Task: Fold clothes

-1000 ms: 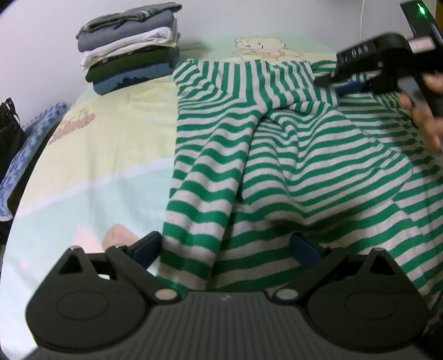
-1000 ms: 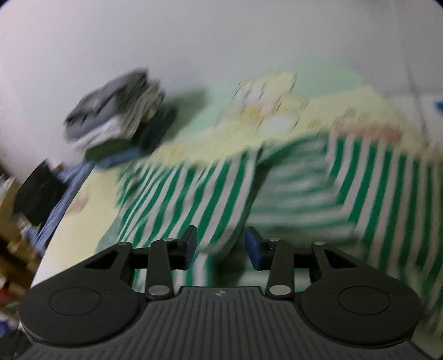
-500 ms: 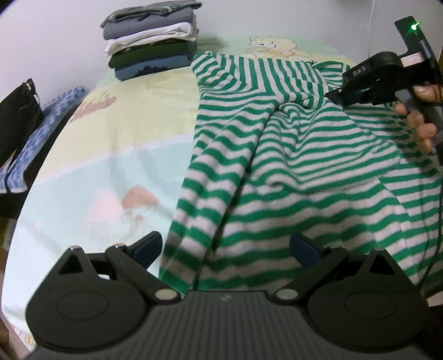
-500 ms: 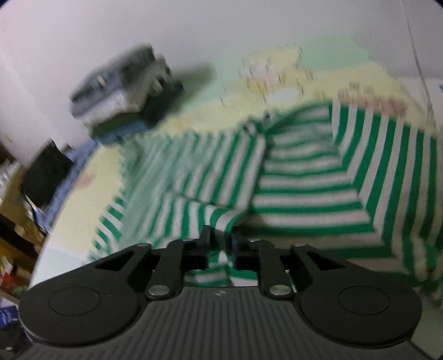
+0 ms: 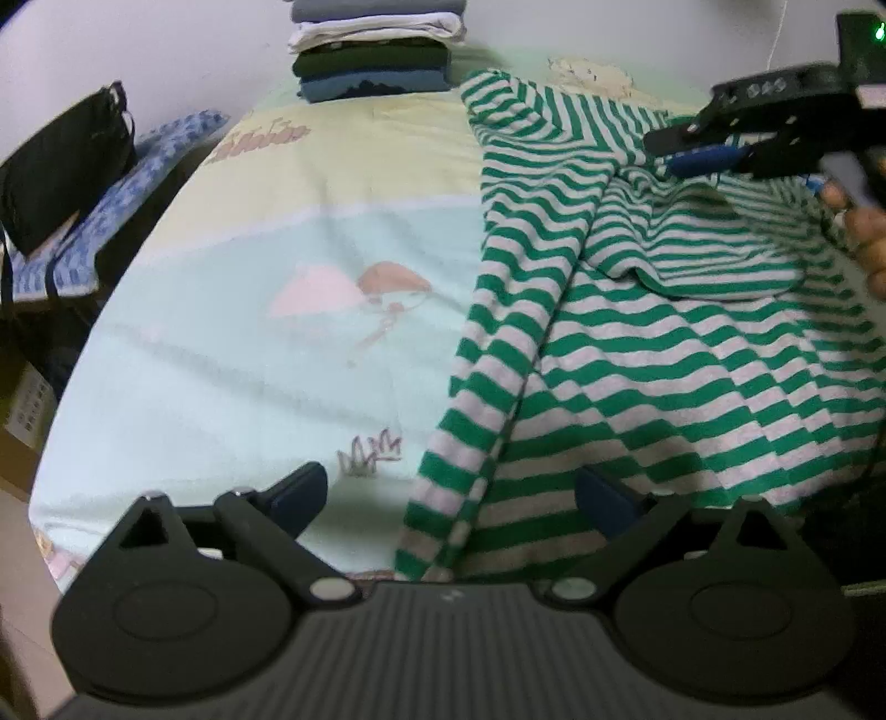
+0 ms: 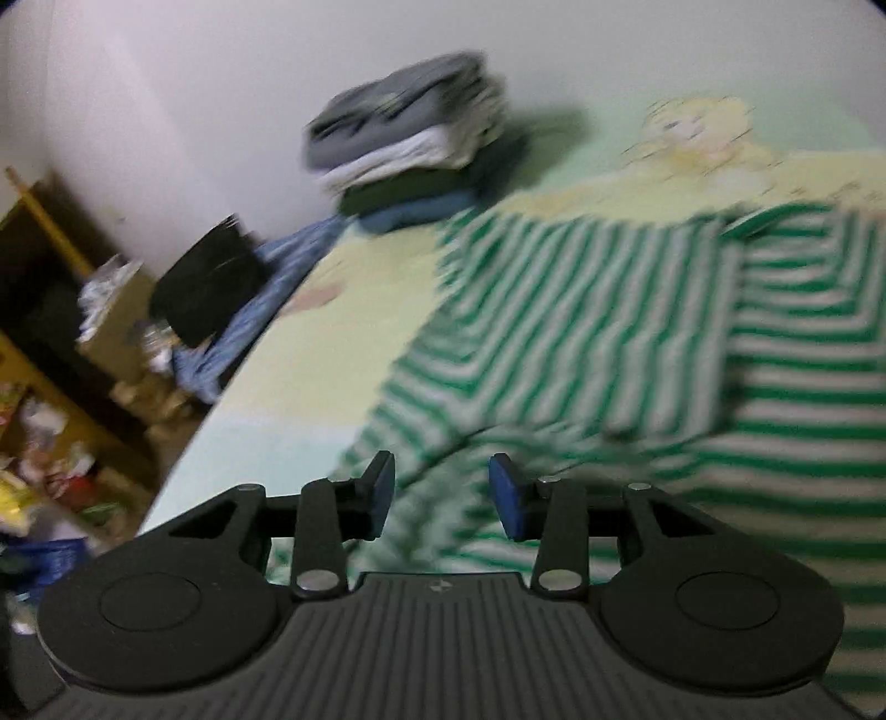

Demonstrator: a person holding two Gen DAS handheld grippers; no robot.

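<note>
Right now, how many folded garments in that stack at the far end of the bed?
4 visible in the stack of folded clothes: grey on top, white under it, dark green next, blue at the bottom. The left wrist view crops the top, so more may be hidden.

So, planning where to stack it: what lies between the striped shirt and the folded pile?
Only bare bedsheet between shirt and pile, in the left wrist view.

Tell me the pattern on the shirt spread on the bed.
Green and white stripes on the shirt; the left wrist view shows it best.
</note>
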